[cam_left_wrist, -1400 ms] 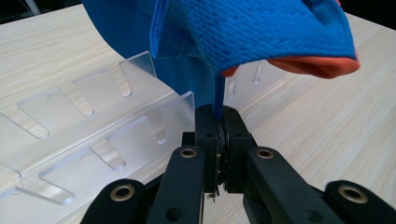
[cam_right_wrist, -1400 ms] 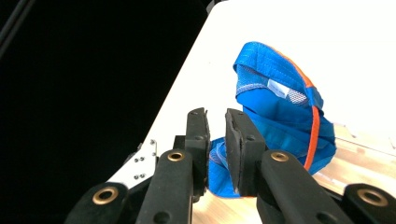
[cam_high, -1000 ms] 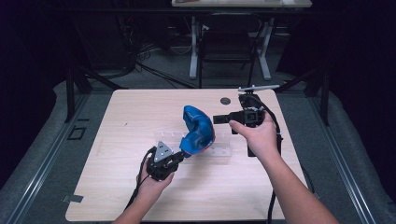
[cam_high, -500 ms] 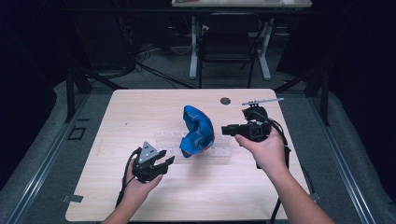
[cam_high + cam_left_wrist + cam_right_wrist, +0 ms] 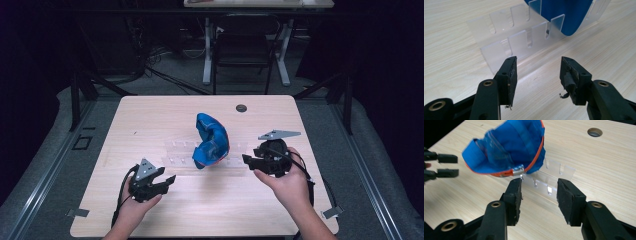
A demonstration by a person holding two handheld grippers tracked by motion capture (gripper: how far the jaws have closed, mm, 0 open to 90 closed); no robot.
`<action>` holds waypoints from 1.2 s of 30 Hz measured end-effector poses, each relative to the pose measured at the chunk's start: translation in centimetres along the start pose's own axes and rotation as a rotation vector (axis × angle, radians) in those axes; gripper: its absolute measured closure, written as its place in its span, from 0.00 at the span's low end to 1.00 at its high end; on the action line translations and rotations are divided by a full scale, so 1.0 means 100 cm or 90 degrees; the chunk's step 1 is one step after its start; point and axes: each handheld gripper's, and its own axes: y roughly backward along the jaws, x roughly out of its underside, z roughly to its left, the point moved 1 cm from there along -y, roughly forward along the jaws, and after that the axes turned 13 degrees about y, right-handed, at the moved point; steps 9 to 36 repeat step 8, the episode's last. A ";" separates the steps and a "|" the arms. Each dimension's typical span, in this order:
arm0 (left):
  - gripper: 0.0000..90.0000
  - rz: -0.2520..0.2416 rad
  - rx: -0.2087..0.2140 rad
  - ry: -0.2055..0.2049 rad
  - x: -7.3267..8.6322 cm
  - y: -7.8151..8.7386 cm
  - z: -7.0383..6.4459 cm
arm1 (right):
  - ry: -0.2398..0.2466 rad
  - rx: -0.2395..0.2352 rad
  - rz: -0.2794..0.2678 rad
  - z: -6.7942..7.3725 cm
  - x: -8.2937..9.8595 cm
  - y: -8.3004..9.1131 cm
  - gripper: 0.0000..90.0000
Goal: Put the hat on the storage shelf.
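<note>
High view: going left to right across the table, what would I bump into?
Left gripper → blue pouch standing in the clear slotted rack → right gripper. Farther back, a round hole in the table.

Two black two-jaw grippers, left gripper (image 5: 170,180) and right gripper (image 5: 246,159), each topped by a grey three-cornered plate and trailing a black cable. Flat dark pads on the jaws, brass-ringed pivot holes behind. Bare forearms, no sleeves.

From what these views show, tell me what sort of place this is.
Probably a lab or recording workspace: a bare wooden table with a cable hole, dark surroundings, cables on the floor, and another desk frame behind.
</note>
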 end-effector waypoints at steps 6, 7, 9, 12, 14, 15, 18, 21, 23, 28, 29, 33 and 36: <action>0.53 -0.011 -0.004 0.006 0.004 -0.002 0.003 | 0.026 0.048 -0.036 0.005 0.026 -0.001 0.54; 0.53 -0.009 0.002 0.003 0.004 -0.003 0.002 | 0.035 0.060 -0.039 0.005 0.032 -0.001 0.52; 0.52 -0.014 0.007 0.001 0.003 -0.004 0.000 | 0.049 0.082 -0.054 0.006 0.040 -0.003 0.50; 0.52 -0.014 0.007 0.001 0.003 -0.004 0.000 | 0.049 0.082 -0.054 0.006 0.040 -0.003 0.50; 0.52 -0.014 0.007 0.001 0.003 -0.004 0.000 | 0.049 0.082 -0.054 0.006 0.040 -0.003 0.50; 0.52 -0.014 0.007 0.001 0.003 -0.004 0.000 | 0.049 0.082 -0.054 0.006 0.040 -0.003 0.50; 0.52 -0.014 0.007 0.001 0.003 -0.004 0.000 | 0.049 0.082 -0.054 0.006 0.040 -0.003 0.50; 0.52 -0.014 0.007 0.001 0.003 -0.004 0.000 | 0.049 0.082 -0.054 0.006 0.040 -0.003 0.50; 0.52 -0.014 0.007 0.001 0.003 -0.004 0.000 | 0.049 0.082 -0.054 0.006 0.040 -0.003 0.50; 0.52 -0.014 0.007 0.001 0.003 -0.004 0.000 | 0.049 0.082 -0.054 0.006 0.040 -0.003 0.50; 0.52 -0.014 0.007 0.001 0.003 -0.004 0.000 | 0.049 0.082 -0.054 0.006 0.040 -0.003 0.50; 0.52 -0.014 0.007 0.001 0.003 -0.004 0.000 | 0.049 0.082 -0.054 0.006 0.040 -0.003 0.50; 0.52 -0.014 0.007 0.001 0.003 -0.004 0.000 | 0.049 0.082 -0.054 0.006 0.040 -0.003 0.50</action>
